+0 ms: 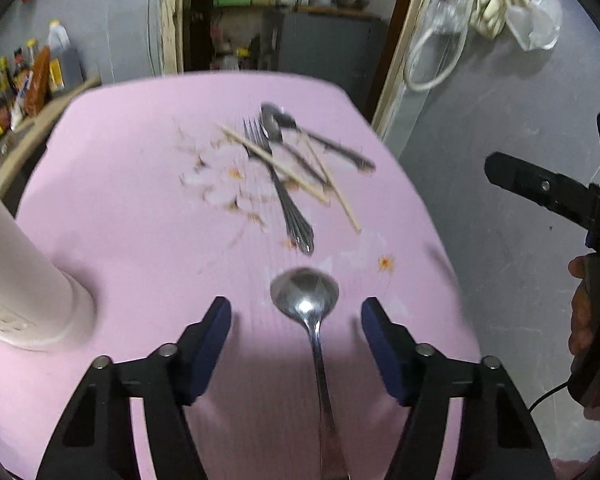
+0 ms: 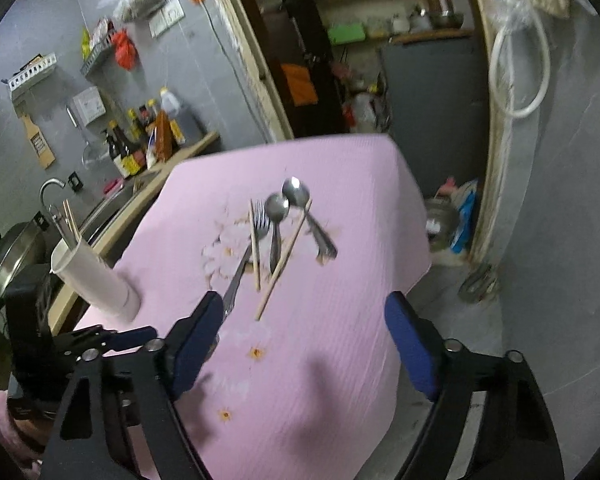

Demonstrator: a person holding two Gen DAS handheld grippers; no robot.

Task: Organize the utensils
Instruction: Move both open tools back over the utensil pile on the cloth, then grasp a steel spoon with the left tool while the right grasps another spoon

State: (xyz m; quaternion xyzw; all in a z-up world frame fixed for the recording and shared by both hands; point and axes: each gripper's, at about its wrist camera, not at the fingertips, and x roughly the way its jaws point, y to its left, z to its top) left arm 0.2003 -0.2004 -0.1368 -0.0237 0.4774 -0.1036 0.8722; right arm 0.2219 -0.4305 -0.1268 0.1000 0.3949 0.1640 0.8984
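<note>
Left gripper (image 1: 296,308) hung over near edge of pink tablecloth (image 1: 120,220), fingers apart, pads touching nothing. Nearest spoon (image 1: 306,296) lay on the cloth between them, bowl pointing away, handle running back under the gripper; not grasped. White cylindrical holder (image 1: 28,292) stood on the cloth just left of that gripper; in the right wrist view it (image 2: 96,280) leaned slightly, chopsticks poking from its mouth.

Right gripper (image 2: 304,320) released too, blue pads spread wide above the cloth, empty between. Its left finger (image 2: 198,328) overlapped the handle end of the fork (image 2: 244,256); contact could not be told.

Further out, mid-cloth, loose heap of utensils: fork (image 1: 284,188) with tines away, two spoons (image 2: 278,216) (image 2: 306,208) side by side, bowls far, handles toward camera. Two wooden chopsticks (image 2: 284,256) lay across the metal pieces, one beside the fork tines, one slanted over a spoon handle. Floral print under the heap.

Beyond the cloth, left: counter with sauce bottles (image 2: 130,148), faucet (image 2: 50,188), a lidded pot (image 2: 14,252). Far back: open doorway with cluttered shelves (image 2: 380,28). A hand (image 1: 592,312) seen holding the other gripper at right edge of the left view.
</note>
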